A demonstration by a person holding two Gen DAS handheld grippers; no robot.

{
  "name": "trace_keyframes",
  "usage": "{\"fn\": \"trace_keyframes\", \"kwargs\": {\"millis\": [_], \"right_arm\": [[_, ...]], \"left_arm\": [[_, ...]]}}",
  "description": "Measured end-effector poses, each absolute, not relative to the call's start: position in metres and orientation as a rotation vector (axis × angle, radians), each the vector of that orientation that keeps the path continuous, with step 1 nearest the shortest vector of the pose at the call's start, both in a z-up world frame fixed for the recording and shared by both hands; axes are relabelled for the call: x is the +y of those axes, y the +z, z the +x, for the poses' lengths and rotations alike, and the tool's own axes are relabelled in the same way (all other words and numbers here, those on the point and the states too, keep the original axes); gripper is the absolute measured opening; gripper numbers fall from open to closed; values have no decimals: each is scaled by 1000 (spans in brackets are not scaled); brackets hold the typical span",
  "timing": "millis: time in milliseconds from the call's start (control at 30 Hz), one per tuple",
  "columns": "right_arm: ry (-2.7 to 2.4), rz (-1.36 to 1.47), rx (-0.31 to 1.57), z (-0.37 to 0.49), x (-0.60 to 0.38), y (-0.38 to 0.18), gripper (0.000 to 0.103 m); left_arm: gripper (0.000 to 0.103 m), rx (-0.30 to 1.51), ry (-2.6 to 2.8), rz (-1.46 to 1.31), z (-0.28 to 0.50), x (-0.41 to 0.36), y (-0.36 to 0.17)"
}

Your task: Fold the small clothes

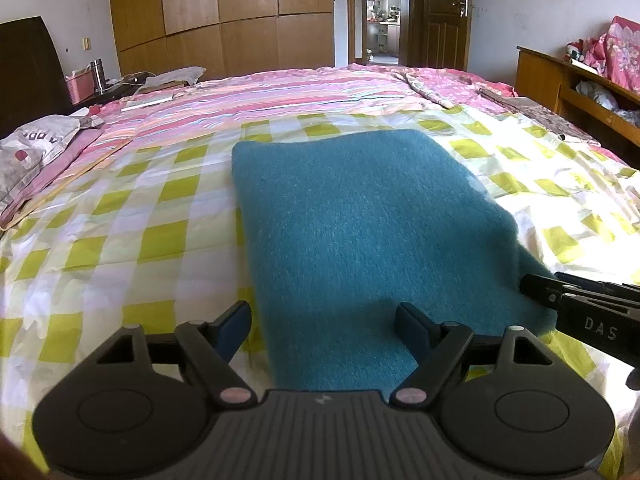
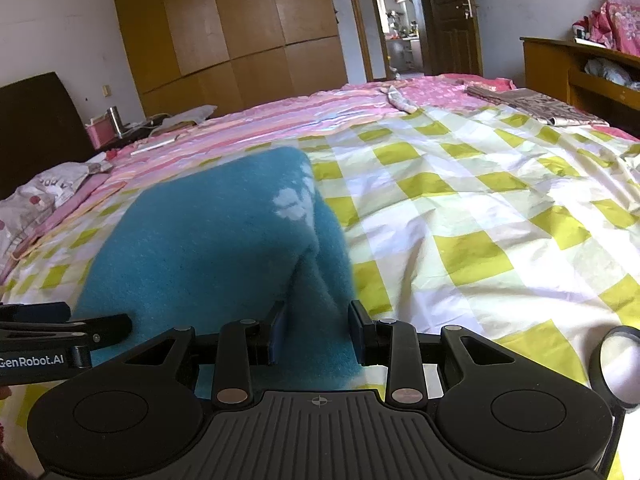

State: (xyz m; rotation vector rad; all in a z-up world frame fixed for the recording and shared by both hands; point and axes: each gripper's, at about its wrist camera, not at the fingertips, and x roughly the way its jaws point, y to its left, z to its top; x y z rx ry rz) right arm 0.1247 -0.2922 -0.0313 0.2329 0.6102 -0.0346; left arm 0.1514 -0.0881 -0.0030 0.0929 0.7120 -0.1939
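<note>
A teal fuzzy garment (image 1: 360, 232) lies folded in a long rectangle on the checked bedspread (image 1: 120, 220). My left gripper (image 1: 324, 326) is open over its near left edge, one finger on the sheet, one over the cloth. My right gripper (image 2: 316, 330) has its jaws partly closed around a raised fold at the near right edge of the garment (image 2: 208, 248), which shows a white pattern near its far corner. The right gripper also shows at the right edge of the left wrist view (image 1: 584, 304).
A pillow (image 1: 32, 152) and pink striped bedding (image 1: 280, 96) lie at the far side. A wooden shelf unit (image 1: 576, 80) stands at the right, a wardrobe (image 1: 224, 16) and an open door (image 1: 440, 12) behind. A folded patterned cloth (image 2: 536, 106) lies far right.
</note>
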Motion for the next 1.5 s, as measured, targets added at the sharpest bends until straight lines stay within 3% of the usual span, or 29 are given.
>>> {"fn": "trace_keyframes", "kwargs": {"millis": [1500], "right_arm": [[2,127,668,82,-261,-17,35]], "left_arm": [[97,749,-198,53,117,-72,-8]]}}
